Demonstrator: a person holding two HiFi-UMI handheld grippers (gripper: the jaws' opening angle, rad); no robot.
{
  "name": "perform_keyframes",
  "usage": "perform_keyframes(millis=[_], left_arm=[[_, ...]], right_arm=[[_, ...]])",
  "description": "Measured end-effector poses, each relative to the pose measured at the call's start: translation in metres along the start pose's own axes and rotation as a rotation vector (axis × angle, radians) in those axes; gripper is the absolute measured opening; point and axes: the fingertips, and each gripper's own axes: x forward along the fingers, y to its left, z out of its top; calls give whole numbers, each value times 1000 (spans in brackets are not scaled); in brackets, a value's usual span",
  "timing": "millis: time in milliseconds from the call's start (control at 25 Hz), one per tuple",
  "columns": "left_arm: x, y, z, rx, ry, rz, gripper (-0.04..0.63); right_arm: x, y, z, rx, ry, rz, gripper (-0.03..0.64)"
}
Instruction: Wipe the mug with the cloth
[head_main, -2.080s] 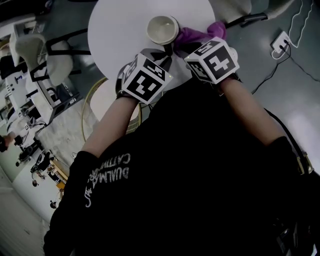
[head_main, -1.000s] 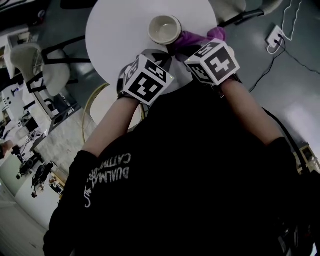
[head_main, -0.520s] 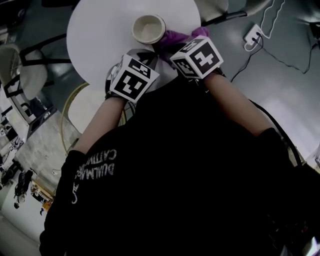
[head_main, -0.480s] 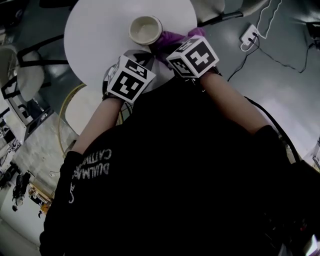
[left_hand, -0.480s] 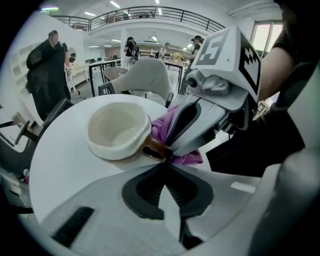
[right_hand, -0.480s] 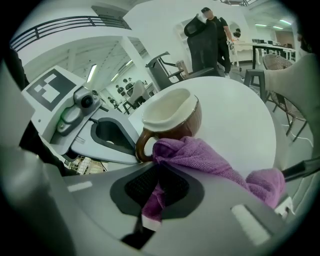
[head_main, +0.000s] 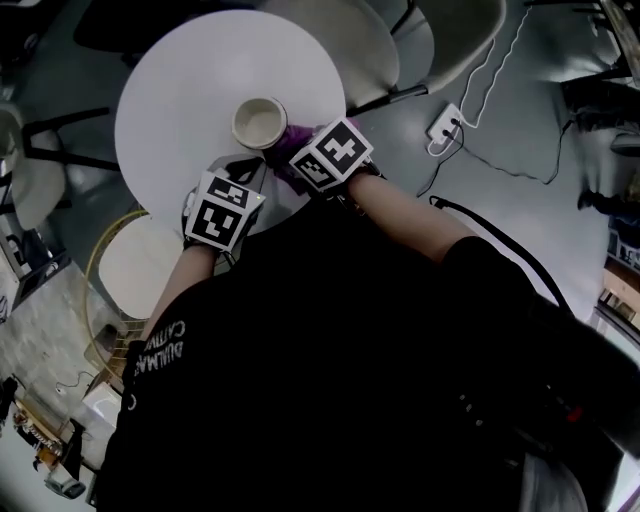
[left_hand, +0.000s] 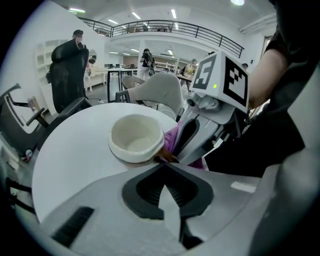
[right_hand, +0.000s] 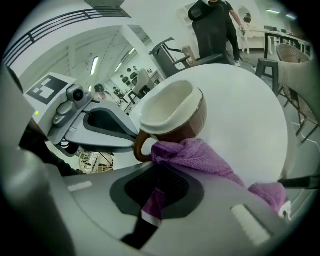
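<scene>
Mug (head_main: 258, 122) sits mid-table (head_main: 180, 80), left gripper (left_hand: 162, 162) clamped, apparently on its handle (steadying it), while right gripper (right_hand: 155, 169) pinches the purple cloth (right_hand: 196, 156) against its 4 o'clock side.

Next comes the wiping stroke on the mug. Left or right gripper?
Right. The right gripper is shut on the cloth, which lies against the mug. The left gripper is shut on the handle, likely steadying it.
</scene>
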Motion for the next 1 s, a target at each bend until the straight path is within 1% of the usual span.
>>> perform_keyframes(millis=[80,160,240,360,520,680,800,920,1000], left_arm=[[-2,2,6,-32,-12,48,2],[-6,6,11,-86,-23,110,2],[-10,11,17,-157,-40,170,2],[-16,13,21,-253,-57,258,2],[-34,18,23,-400,-117,375,2],[-55,19,26,-532,-199,492,2],[-71,19,28,-601,-258,579,2],[-87,15,32,-663,-314,647,2],[-95,11,35,-680,-334,682,2]], right_arm=[[-2,-3,1,-33,48,45,21],[-5,-4,1,-53,111,97,21],[-10,-6,2,-46,164,158,21],[-24,-6,5,-16,187,257,21],[-55,-3,20,-48,163,379,21],[-93,2,55,-56,74,495,20],[-117,10,76,-87,31,563,20],[-129,18,81,-176,38,600,20],[-138,28,83,-194,38,654,20]])
